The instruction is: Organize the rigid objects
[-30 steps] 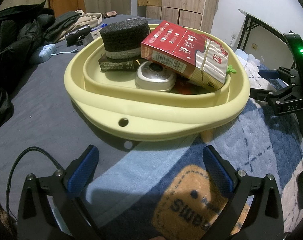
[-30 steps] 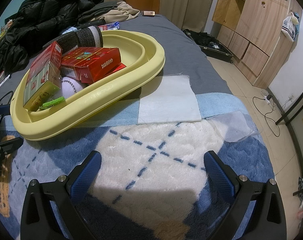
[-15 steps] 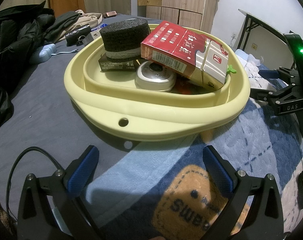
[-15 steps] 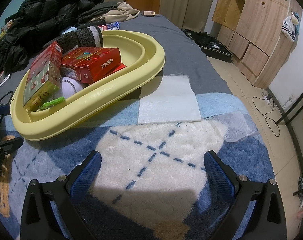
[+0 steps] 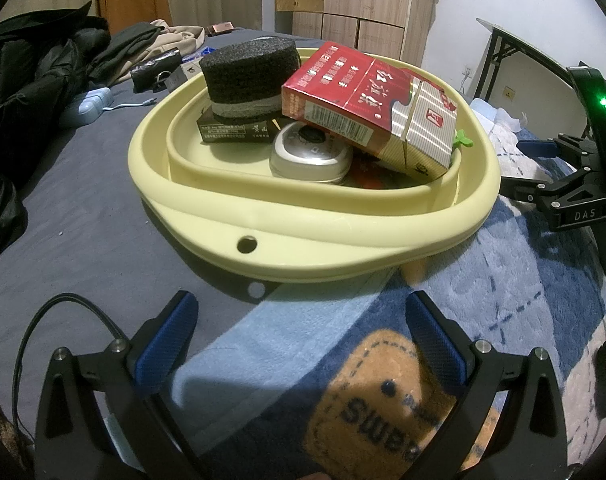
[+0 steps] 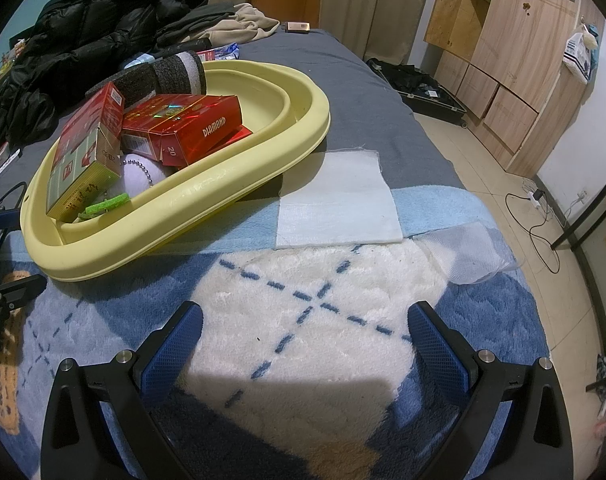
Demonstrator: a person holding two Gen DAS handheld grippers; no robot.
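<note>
Both claws gape empty, left claw point(image 5: 299, 344) facing basin point(image 5: 303, 236).

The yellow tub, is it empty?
No, the yellow tub holds a red box, a dark round sponge and a round white tin.

black jackets point(image 6: 75, 40) heaped on bed | white cloth point(image 6: 335, 200) on blanket | wooden cabinets point(image 6: 503, 72)
</note>
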